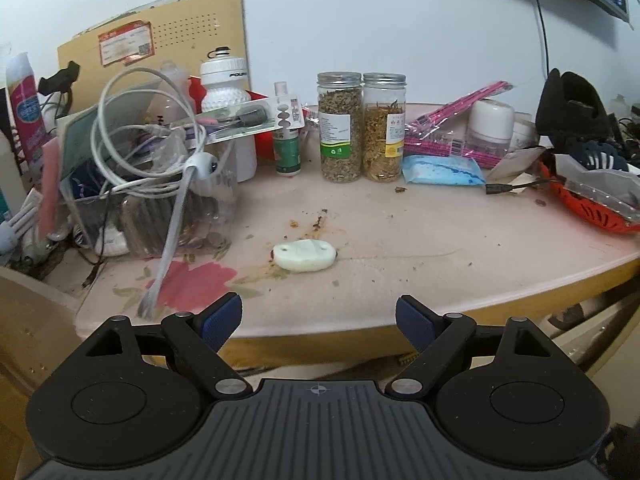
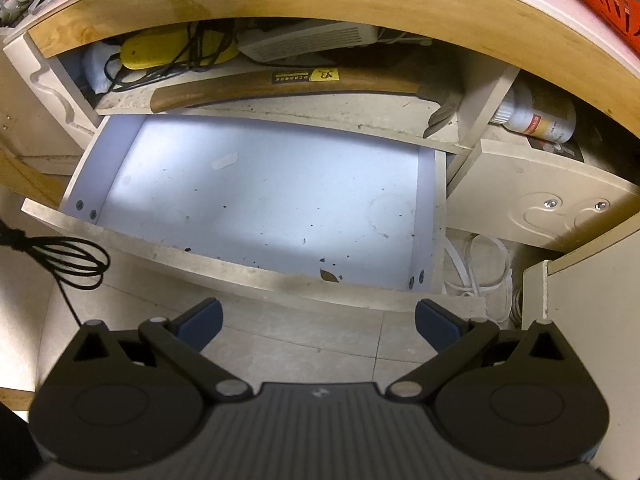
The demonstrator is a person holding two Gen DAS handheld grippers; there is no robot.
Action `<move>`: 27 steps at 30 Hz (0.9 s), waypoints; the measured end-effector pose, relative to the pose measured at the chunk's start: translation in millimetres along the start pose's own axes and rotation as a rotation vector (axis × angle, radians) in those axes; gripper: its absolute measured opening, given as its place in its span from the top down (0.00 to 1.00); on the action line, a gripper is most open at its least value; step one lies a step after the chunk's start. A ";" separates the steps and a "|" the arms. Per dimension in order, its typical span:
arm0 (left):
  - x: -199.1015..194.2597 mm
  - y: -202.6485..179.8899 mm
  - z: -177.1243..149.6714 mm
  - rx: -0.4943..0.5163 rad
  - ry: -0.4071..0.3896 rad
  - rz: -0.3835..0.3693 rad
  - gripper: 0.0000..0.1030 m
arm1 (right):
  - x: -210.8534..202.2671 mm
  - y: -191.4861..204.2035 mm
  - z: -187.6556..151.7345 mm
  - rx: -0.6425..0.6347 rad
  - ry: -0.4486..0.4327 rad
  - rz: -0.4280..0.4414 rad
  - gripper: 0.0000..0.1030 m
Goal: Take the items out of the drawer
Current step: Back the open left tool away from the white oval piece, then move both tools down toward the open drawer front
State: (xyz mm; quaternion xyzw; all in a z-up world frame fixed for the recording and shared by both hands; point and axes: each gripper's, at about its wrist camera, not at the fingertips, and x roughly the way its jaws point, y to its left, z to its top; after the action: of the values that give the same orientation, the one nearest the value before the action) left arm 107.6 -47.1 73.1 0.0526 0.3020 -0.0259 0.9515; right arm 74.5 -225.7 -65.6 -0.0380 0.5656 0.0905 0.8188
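The drawer (image 2: 256, 276) is pulled open below the desk; its pale bottom holds only specks and a small brown leaf (image 2: 329, 276). My right gripper (image 2: 318, 322) is open and empty, hovering above the drawer's front edge. My left gripper (image 1: 318, 322) is open and empty, just in front of the desk edge. A small white oval object (image 1: 305, 255) lies on the pink desk top (image 1: 400, 240), a short way beyond the left fingertips.
A hammer (image 2: 280, 84) lies on the shelf above the drawer with a yellow item (image 2: 160, 50) and cables. A bottle (image 2: 536, 118) lies at right. On the desk stand two herb jars (image 1: 362, 128), a cable-filled box (image 1: 152, 184), and an orange basket (image 1: 592, 204).
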 end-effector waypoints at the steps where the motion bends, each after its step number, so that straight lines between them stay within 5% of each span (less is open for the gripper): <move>1: -3.7 0.7 -1.0 -0.005 0.003 -0.002 0.17 | -0.1 -0.1 -0.1 0.001 -0.001 -0.001 0.00; 27: -59.7 6.9 -48.1 0.005 0.137 -0.022 0.17 | 1.2 -6.8 -1.4 0.028 -0.005 -0.035 0.00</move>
State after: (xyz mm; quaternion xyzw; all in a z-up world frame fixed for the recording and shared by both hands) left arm 31.9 -33.6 69.1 0.0535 0.3668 -0.0336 0.9282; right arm 74.9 -232.4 -67.4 -0.0364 0.5640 0.0683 0.8222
